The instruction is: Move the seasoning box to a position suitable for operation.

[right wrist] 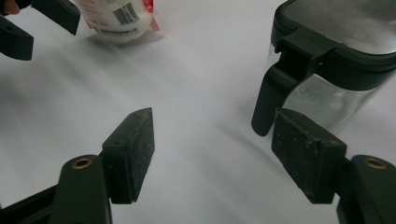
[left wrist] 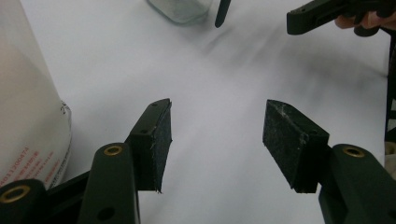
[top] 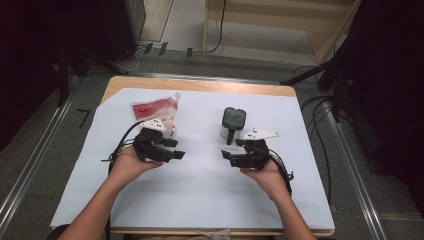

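Black rubber pads face each other across a wide gap on both tools – neither pair is holding anything. On my left gripper (left wrist: pixel 217 140) the jaws stand wide over bare white sheet, and the same goes for my right gripper (right wrist: pixel 212 149), whose far-right pad sits just beside the jar's handle without touching it.

That glass jar (right wrist: pixel 322 93) has a black lid with a handle hanging down its near side; it stands upright just beyond my right gripper (top: pixel 239 159) in the high view, on the right half of the sheet. I judge the handle is turned towards me so a jaw can get at it, or at the lid.

Near my left gripper (top: pixel 167 152) stands the refill pouch (top: pixel 156 111), white with red print and a spout at its far right corner. It is propped upright, leaning a little, just to the far left of that tool; in the left gripper view its pale side (left wrist: pixel 28 107) rises close by the left jaw.

Both things are well apart, one in front of each hand – which suggests to me a pour from pouch to jar, with each tool set to take its own item. White paper (top: pixel 210 200) covers the wooden table (top: pixel 200 84), likely to keep contrast clean.
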The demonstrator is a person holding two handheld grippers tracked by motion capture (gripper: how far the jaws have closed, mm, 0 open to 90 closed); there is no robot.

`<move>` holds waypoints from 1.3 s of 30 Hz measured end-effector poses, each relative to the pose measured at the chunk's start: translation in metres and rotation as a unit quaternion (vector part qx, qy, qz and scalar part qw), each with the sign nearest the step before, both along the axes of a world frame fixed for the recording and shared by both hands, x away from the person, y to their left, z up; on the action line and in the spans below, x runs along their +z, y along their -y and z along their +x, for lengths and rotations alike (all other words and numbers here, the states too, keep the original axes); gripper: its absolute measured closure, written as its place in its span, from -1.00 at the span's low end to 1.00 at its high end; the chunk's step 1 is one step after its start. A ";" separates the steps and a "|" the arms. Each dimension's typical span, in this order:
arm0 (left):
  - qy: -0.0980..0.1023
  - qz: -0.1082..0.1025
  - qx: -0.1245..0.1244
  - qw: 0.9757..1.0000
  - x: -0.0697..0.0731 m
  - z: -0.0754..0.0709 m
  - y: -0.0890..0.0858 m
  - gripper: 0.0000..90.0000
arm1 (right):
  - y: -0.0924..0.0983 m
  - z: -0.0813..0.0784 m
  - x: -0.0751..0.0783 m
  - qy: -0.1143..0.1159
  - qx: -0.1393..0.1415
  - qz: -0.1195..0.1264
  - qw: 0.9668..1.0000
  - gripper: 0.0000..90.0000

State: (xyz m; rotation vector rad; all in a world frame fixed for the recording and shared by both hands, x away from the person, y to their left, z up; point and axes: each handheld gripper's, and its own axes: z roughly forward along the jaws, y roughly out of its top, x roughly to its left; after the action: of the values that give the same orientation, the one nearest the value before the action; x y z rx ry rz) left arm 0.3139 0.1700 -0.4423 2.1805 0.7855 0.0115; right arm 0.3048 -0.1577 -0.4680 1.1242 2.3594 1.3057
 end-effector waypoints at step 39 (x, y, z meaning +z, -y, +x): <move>0.013 0.008 -0.035 0.999 -0.006 0.000 0.018 -0.02 | 0.022 0.003 0.010 0.003 -0.044 -0.013 0.999 -0.05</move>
State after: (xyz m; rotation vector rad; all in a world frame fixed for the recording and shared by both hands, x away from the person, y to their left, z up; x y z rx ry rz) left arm 0.3144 0.1518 -0.4487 2.2185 0.6965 0.0100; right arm 0.3080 -0.1797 -0.4583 1.1994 2.2879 1.2453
